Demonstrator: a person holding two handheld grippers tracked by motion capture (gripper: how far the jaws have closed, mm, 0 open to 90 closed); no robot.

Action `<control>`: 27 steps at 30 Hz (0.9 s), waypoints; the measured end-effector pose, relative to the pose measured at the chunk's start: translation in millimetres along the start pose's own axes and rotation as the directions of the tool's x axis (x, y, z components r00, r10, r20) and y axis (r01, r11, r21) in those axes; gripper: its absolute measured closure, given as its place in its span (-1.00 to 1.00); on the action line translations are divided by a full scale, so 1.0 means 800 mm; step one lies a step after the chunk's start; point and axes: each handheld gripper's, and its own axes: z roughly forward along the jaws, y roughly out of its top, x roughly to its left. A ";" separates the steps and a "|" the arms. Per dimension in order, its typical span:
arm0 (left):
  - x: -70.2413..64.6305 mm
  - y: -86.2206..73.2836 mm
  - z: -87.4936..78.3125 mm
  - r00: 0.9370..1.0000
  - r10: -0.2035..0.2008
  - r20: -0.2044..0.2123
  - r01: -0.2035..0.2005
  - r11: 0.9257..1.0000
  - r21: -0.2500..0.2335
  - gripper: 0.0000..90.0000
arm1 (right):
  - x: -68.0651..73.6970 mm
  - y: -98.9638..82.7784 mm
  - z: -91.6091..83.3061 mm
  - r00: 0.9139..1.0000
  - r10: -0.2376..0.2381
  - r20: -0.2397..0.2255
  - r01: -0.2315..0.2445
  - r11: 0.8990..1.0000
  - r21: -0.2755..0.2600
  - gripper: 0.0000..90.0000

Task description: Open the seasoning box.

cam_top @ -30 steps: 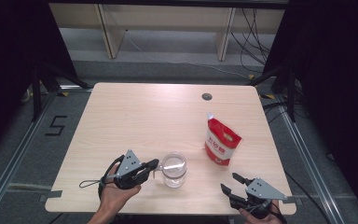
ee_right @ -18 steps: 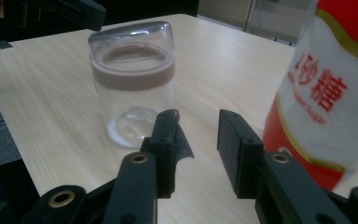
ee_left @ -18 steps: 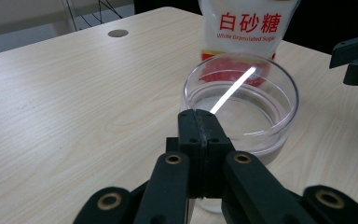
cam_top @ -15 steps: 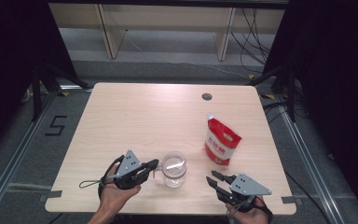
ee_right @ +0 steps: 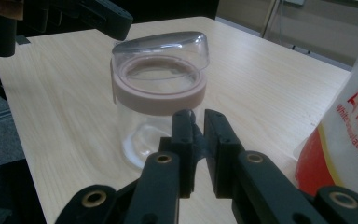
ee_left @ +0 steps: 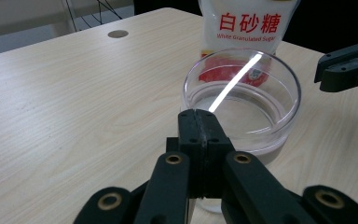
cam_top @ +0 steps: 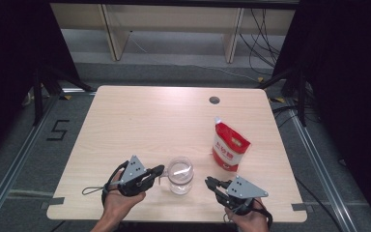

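Near the bottom centre of the high view stands the jar (cam_top: pixel 180 174), lid on. Left gripper (cam_top: pixel 158 171), jaws pressed together, sits at its left side. Right gripper (cam_top: pixel 209 182), lower right of it, has been closing to a narrow gap, nothing between. Sugar bag (cam_top: pixel 229 145) stands to the right.

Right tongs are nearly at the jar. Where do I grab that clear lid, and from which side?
Take the jar lid by its domed clear wall just above the pink collar, coming in level from the sugar bag side. The left tongs already occupy the jar's opposite side, and the lid sits tilted.
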 end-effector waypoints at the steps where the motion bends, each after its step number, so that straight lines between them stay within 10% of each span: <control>1: -0.001 -0.001 0.000 1.000 -0.018 -0.001 0.018 1.000 -0.001 0.98 | -0.001 0.002 0.002 1.000 0.017 -0.020 -0.018 1.000 -0.008 0.89; 27: 0.000 -0.002 0.001 1.000 -0.004 -0.001 0.004 1.000 -0.008 0.98 | 0.004 0.020 0.044 0.996 0.015 -0.084 -0.015 1.000 0.004 1.00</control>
